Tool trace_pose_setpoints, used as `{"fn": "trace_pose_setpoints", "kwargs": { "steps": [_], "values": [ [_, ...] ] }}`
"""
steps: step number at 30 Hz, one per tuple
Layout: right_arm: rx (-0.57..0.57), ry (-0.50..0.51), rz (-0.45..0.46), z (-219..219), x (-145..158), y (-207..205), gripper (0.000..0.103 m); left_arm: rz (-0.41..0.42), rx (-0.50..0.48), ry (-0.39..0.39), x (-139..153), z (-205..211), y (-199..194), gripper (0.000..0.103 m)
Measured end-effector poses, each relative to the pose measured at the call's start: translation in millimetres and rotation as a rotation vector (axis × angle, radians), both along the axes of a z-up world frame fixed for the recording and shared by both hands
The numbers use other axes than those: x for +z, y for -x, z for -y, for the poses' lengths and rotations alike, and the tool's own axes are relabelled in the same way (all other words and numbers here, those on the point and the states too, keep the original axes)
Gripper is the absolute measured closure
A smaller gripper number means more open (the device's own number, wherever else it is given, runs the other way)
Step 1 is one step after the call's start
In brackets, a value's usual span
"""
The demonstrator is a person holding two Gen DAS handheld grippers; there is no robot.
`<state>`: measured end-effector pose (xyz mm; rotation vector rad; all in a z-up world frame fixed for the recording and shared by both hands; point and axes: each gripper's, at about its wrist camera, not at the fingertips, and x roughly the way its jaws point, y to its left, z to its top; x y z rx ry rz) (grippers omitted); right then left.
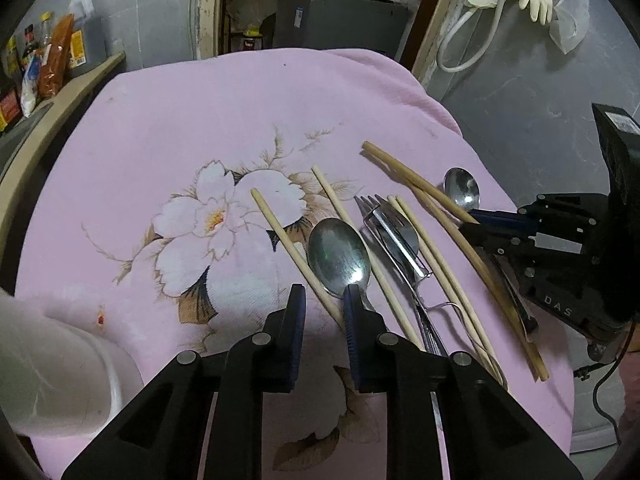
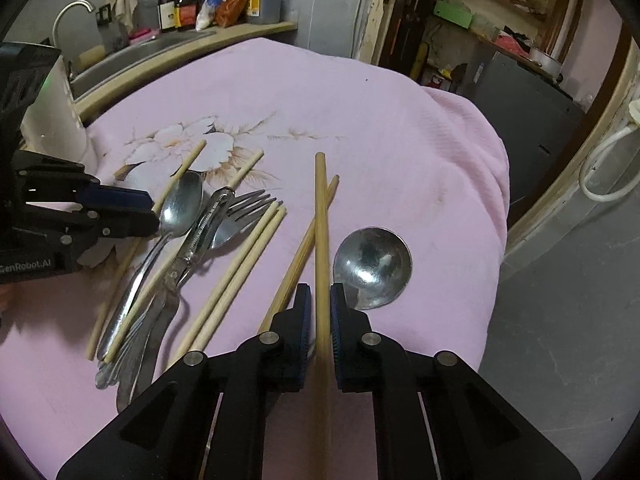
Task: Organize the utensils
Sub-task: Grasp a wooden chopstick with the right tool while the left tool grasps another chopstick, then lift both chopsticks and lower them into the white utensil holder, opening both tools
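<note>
A: Left wrist view first. Left gripper [image 1: 322, 294] at bottom centre, over the pink flowered cloth [image 1: 160, 120]. What's it on?

B: Jaws narrowed, a gap between the pads. A pale chopstick [image 1: 294, 254] runs down into that gap; can't tell if the pads pinch it. The big spoon [image 1: 339, 255] lies just beside the right pad.

A: Rest of the pile?

B: Right of the spoon: a fork [image 1: 374, 208] stacked with other steel pieces, more chopsticks, all slanting to lower right. A small spoon [image 1: 462, 190] at right. Right gripper [image 1: 480, 218] enters from the right edge, tips at the darker chopsticks. White container [image 1: 60, 368] at lower left.

A: Right wrist view.

B: Right gripper [image 2: 320, 304] bottom centre, clamped on a darker chopstick [image 2: 321, 240] that runs straight up the frame between the pads. A second one [image 2: 310, 236] crosses under it.

A: Neighbours?

B: Round ladle-like spoon [image 2: 372, 266] just right of the pads. Pale chopstick pair [image 2: 240, 276] to the left, then the fork and spoon heap [image 2: 188, 232]. Left gripper [image 2: 150, 212] at the left edge, tips at that heap. Sink and bottles in the upper left.
</note>
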<state>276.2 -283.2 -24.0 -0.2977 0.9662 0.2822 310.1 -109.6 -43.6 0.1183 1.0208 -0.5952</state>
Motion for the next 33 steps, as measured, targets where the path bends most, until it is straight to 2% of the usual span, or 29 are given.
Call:
{"fn": "trace_pose_setpoints", "kwargs": {
  "steps": [3,7,14,18,20,25,27,30,33],
  "values": [
    [-0.029,-0.048,-0.024,4.1,0.9,-6.6,0.099,-0.023,0.008,0.005,1.5,-1.5,0.9,0.093],
    [-0.059,-0.095,-0.005,7.4,4.6,-4.6,0.099,-0.071,0.039,0.049,1.7,-7.8,1.3,0.096],
    [-0.081,-0.241,0.146,8.9,24.0,24.4,0.099,-0.101,0.058,0.121,5.7,-20.8,13.1,0.101],
    [-0.092,-0.303,0.218,4.6,27.9,38.2,0.099,-0.065,0.068,0.138,14.3,-29.0,30.8,0.101],
    [-0.084,-0.311,0.277,0.1,31.7,48.5,0.099,0.000,0.070,0.152,24.4,-35.1,44.9,0.101],
    [-0.069,-0.341,0.472,-17.7,50.4,74.0,0.099,0.257,0.085,0.222,53.7,-50.9,85.7,0.101],
    [-0.060,-0.349,0.548,-25.5,57.7,81.7,0.099,0.323,0.093,0.227,61.1,-53.4,94.3,0.101],
    [-0.048,-0.386,0.604,-33.3,66.6,86.8,0.099,0.378,0.101,0.243,67.0,-53.2,99.4,0.101],
    [-0.036,-0.430,0.660,-40.1,76.9,89.2,0.099,0.462,0.114,0.304,81.0,-64.9,104.8,0.101]
  ]
}}
